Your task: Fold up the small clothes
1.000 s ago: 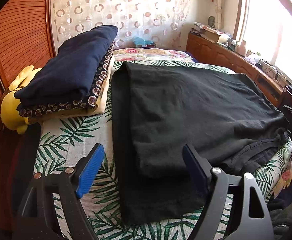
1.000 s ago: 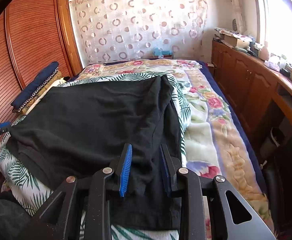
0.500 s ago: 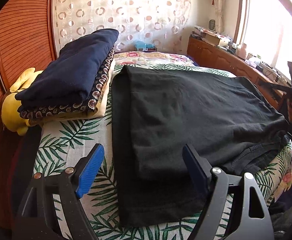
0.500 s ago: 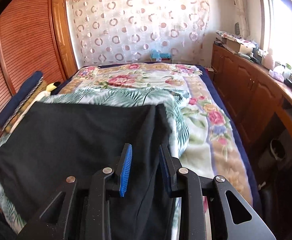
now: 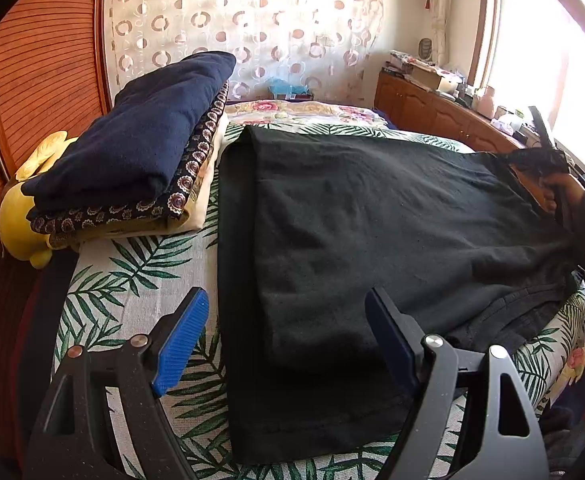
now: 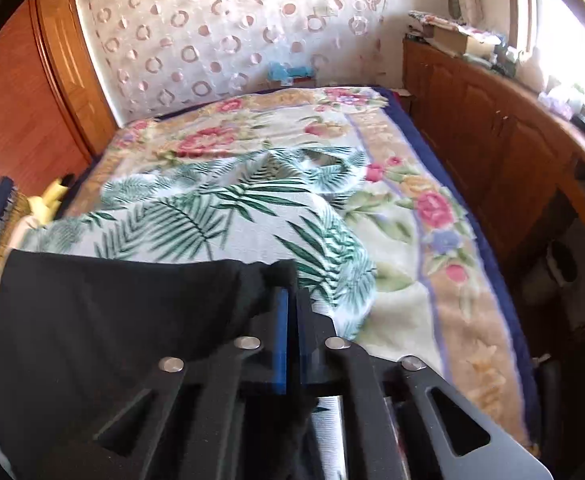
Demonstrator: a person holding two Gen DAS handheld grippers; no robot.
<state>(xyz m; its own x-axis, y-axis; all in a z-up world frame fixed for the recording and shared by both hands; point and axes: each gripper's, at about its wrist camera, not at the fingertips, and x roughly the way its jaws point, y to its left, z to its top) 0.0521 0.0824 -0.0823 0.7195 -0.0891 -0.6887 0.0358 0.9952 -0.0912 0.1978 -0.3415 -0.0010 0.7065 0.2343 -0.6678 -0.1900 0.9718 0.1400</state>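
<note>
A black garment [image 5: 372, 220] lies spread on the bed, its left side folded over. My left gripper [image 5: 288, 340] is open and hovers just above the garment's near left corner. My right gripper [image 6: 292, 300] is shut on the garment's far right edge [image 6: 132, 320] and holds it lifted off the bed. In the left wrist view the right gripper [image 5: 540, 156] and the hand holding it show at the far right with that edge raised.
A stack of folded dark blue and patterned blankets [image 5: 132, 152] sits on the bed's left, with a yellow plush toy [image 5: 20, 232] beside it. A palm-leaf sheet [image 6: 212, 208] and floral blanket [image 6: 432, 220] cover the bed. Wooden cabinets [image 6: 492, 140] line the right wall.
My right gripper has shut on the garment's right edge and lifted it up and toward the left, baring the palm-leaf sheet. My left gripper has stayed open in place.
</note>
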